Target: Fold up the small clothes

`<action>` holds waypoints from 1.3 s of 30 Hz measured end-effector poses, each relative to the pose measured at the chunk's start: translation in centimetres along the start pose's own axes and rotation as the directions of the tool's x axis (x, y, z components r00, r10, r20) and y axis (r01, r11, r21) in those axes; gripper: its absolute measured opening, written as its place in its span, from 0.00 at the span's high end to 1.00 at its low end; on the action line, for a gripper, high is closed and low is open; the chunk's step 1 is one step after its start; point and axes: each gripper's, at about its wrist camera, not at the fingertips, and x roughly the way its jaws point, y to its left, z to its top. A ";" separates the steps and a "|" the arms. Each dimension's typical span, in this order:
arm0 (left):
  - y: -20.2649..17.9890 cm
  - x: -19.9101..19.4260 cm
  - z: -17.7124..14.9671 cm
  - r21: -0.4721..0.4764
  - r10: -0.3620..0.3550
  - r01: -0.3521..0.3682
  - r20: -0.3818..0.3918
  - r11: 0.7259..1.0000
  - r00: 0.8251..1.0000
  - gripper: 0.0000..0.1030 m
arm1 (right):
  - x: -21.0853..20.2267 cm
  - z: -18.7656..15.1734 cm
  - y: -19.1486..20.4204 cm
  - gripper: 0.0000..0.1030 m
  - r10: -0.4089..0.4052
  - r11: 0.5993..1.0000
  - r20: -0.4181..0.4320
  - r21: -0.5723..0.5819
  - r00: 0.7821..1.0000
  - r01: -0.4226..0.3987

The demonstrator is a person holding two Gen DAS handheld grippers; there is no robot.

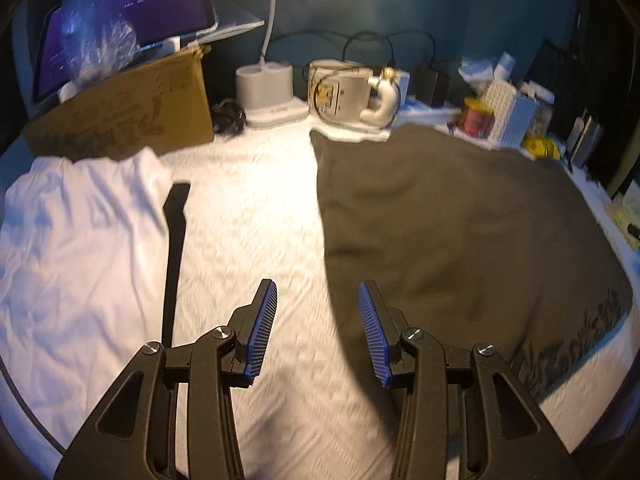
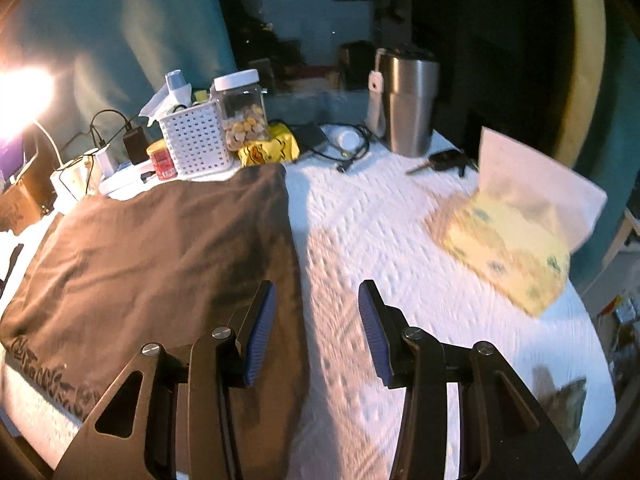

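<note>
Your brown T-shirt [image 1: 460, 232] lies folded; the white garment [image 1: 80, 240] waits, with your left gripper [image 1: 318, 332] and right gripper [image 2: 316, 332] spread, empty.

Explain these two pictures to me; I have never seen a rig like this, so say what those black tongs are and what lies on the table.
A person holds a two-finger gripper in each hand, each with a camera looking along its fingers. One picture is from the left gripper, one from the right gripper. Both are open and hold nothing. On the white cloth-covered table lies a flat brown garment; a white garment lies to its left. Behind stand a mug, a white basket, a jar and a steel tumbler.
</note>
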 end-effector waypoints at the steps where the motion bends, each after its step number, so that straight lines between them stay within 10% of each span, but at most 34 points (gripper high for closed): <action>1: 0.0 0.0 -0.7 0.006 0.004 -0.004 -0.012 1.000 1.000 0.59 | -0.1 -0.4 -0.1 0.56 0.000 1.000 -0.003 0.004 1.000 0.000; 39: -4.4 -0.1 -4.7 -0.046 -0.230 0.227 -0.089 0.973 0.969 0.62 | -1.4 -8.0 -1.3 0.69 0.167 0.979 -0.039 0.123 0.985 -0.161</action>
